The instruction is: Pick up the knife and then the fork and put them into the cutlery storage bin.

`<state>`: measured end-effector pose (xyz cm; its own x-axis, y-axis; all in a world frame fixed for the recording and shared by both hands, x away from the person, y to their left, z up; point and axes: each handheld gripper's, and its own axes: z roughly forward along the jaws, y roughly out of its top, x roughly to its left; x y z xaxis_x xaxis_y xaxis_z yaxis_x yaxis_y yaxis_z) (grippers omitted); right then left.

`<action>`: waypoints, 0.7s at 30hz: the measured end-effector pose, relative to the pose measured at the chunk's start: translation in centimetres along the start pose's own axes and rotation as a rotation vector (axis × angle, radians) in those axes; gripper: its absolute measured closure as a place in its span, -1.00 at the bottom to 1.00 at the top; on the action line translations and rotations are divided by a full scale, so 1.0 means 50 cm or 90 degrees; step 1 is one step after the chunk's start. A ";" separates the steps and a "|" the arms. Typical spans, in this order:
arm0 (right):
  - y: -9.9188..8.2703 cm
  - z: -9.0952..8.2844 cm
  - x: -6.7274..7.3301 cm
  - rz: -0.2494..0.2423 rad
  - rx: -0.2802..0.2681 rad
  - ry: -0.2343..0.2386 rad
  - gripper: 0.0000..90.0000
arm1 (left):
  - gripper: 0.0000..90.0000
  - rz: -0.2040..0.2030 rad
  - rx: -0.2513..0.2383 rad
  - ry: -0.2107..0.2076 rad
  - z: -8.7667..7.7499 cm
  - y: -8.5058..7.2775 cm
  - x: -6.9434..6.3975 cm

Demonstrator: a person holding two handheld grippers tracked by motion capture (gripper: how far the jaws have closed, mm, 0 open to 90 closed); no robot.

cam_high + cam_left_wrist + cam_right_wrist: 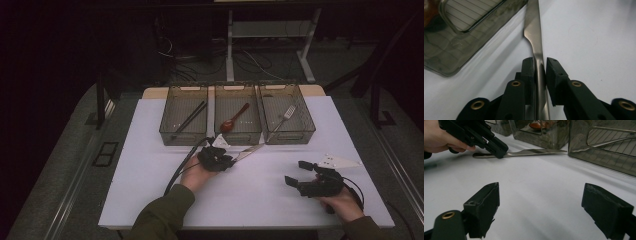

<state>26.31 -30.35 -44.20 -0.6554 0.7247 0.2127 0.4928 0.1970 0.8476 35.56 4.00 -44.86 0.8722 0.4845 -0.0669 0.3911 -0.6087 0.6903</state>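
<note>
Knife (536, 37): plain steel, slim handle, flat on the white counter (150, 190) just before the middle bin (238, 135). Left gripper (539, 68): jaws astride the handle, small gap at one pad, not clamped. High view adds chopsticks (189, 120), spoon (234, 120), fork (285, 116), one per bin. Right gripper (540, 205): jaws wide, empty.
</note>
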 end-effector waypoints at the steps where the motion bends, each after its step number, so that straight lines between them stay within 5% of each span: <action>1: 0.000 0.000 0.000 0.001 0.000 0.000 -0.69 | 0.72 0.002 0.001 0.002 0.000 0.000 -0.002; 11: 0.000 0.002 0.000 -0.001 -0.001 -0.001 -0.69 | 0.76 -0.005 0.008 0.004 0.000 0.001 -0.002; 16: 0.000 0.001 0.000 0.002 -0.002 -0.001 -0.69 | 0.76 0.010 0.000 0.013 0.000 -0.001 -0.009; 21: 0.001 0.000 -0.002 0.001 -0.005 0.000 -0.69 | 0.76 0.013 -0.010 -0.007 -0.003 -0.003 -0.008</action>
<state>26.39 -30.42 -44.19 -0.6545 0.7251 0.2141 0.4892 0.1902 0.8512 35.10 3.98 -44.84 0.8830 0.4654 -0.0608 0.3688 -0.6079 0.7032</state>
